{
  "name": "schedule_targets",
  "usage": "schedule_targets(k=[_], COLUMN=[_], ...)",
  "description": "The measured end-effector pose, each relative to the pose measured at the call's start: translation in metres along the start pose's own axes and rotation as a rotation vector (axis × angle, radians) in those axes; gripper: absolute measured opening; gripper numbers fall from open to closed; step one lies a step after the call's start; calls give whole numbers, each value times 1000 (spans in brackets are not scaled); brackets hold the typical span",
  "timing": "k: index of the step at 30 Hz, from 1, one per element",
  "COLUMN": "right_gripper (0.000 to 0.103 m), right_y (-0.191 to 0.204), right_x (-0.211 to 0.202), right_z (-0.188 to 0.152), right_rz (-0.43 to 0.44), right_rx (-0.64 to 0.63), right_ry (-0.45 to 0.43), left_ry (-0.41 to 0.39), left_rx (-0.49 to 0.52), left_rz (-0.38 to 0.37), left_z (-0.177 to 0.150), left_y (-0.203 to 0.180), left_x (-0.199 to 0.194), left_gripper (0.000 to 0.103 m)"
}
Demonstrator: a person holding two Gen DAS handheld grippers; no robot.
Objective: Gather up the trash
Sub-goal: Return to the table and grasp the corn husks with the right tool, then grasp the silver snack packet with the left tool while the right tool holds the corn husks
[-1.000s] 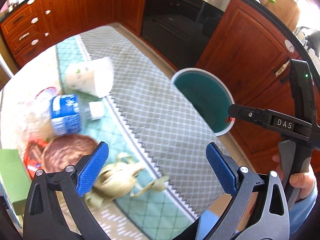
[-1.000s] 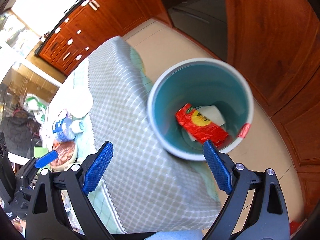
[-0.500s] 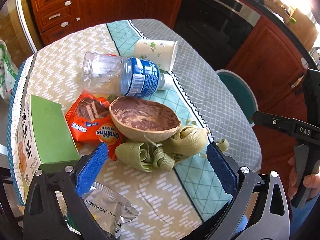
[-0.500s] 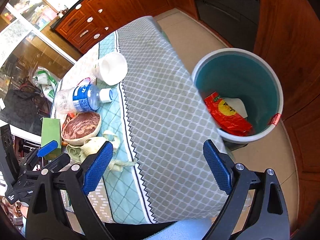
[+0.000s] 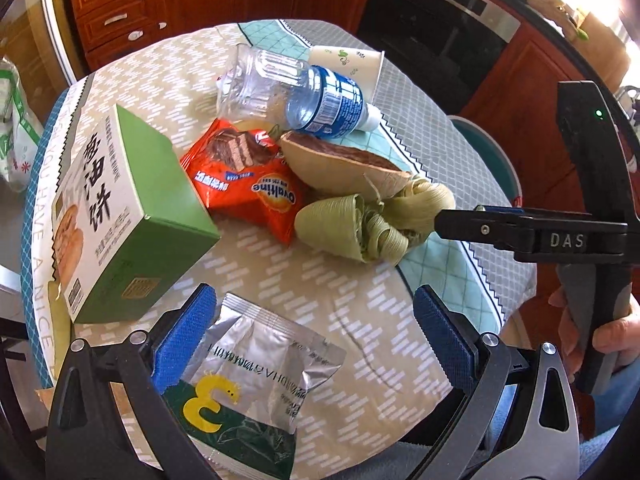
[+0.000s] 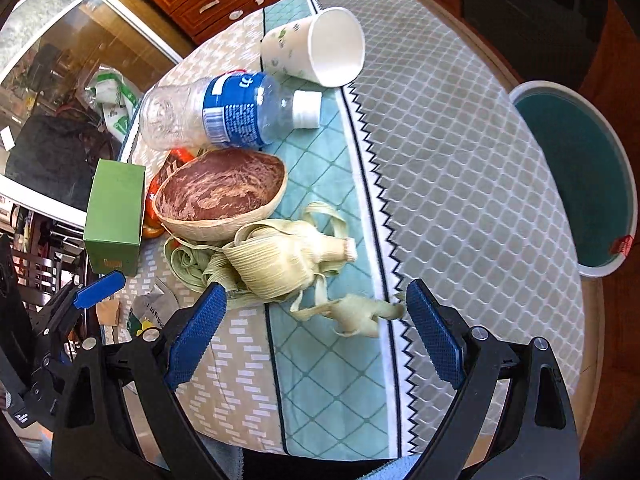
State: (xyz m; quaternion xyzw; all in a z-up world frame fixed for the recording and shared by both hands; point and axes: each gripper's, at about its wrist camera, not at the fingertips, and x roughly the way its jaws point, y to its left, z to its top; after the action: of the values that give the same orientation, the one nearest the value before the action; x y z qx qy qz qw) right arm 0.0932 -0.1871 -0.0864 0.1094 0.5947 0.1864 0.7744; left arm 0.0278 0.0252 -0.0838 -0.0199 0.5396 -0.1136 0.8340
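Mid-collection, picking next item. Left gripper (image 5: 312,338) spread wide, empty, over foil packet (image 5: 256,384) at near table edge. Right gripper (image 6: 316,338) spread wide, empty, over corn husk scrap (image 6: 356,314). Next: drop, clench, carry to bin (image 6: 580,176) far right.

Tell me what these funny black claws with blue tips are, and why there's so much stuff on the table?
A person holds one grabbing tool in each hand, with a camera on each. One picture looks along the left gripper, the other along the right gripper. Both are open and hold nothing. On the table lies trash: a plastic bottle, a paper cup, a coconut shell, corn husks, an Ovaltine wrapper, a green box and a silver packet. The teal bin waits beside the table.
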Motion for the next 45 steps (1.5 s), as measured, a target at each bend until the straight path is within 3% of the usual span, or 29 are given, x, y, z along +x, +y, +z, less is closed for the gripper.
schedule_targets(k=[15,17,18,21,26,32,39,42,43,45], right_gripper=[86,78,64,57,55,55,55,55,55,55], right_y=[32,33,33,24,20,11,1,-1,-1,0], right_x=[33,31,27,20,4,-13,-28,-33,-34,-37], right_z=[7,4,2,-7,-23,-38,-52,-56,-58,-60], right_rz=[-57,-65,-76,-45,-24,-45,-41,-31,-28,-24], right_rx=[-62,-68,-73,-58,-75,-93,-79,-69,-67,-67], right_ry=[-57,-68,-82,-68,-75,-82,-86,-91,-92,-94], left_ry=[69,85,92,115,146,149,149,122,115,93], left_rx=[-8,-15,-21,-27,2,42,59,50,55,85], left_rz=[-29,-29,-28,-43,-40,64,118,95,102,154], left_z=[-39,-45,-48,-55,-61,-67,-72,-74,-75,-77], left_y=[37,42,43,46,41,39,43,42,40,36], left_x=[1,2,3,7,12,19,22,21,22,17], left_gripper=[99,99,99,99,99,99,99,98,96,80])
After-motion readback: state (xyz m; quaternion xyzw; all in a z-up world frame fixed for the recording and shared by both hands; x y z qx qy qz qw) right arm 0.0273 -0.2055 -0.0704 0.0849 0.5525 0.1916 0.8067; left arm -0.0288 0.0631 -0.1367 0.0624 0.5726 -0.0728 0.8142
